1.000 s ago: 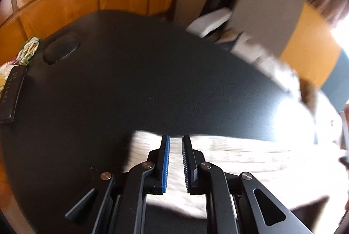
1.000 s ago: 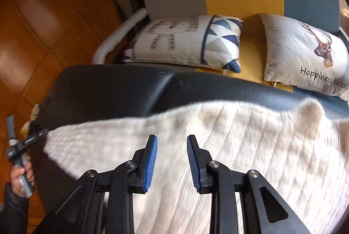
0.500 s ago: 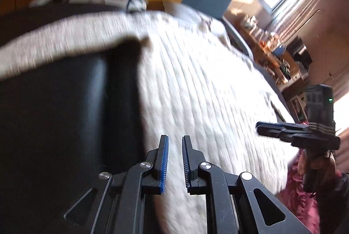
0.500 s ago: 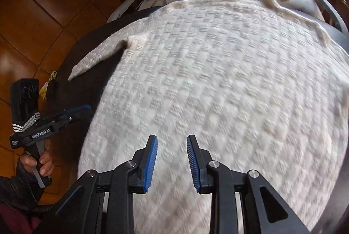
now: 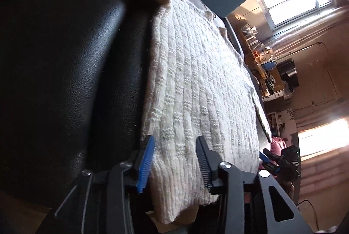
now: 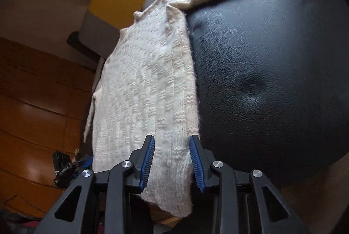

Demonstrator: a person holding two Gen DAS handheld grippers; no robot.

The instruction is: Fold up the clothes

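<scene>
both tongs are reaching forward low and level, left tongs (image 5: 175, 159) and right tongs (image 6: 172, 159) each gaping, fingers spread apart.

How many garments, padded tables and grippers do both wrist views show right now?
Cream knit sweater: 1
Black padded table: 1
Grippers, left gripper and right gripper, jaws open astride the sweater's hem corners: 2
Total: 4
</scene>
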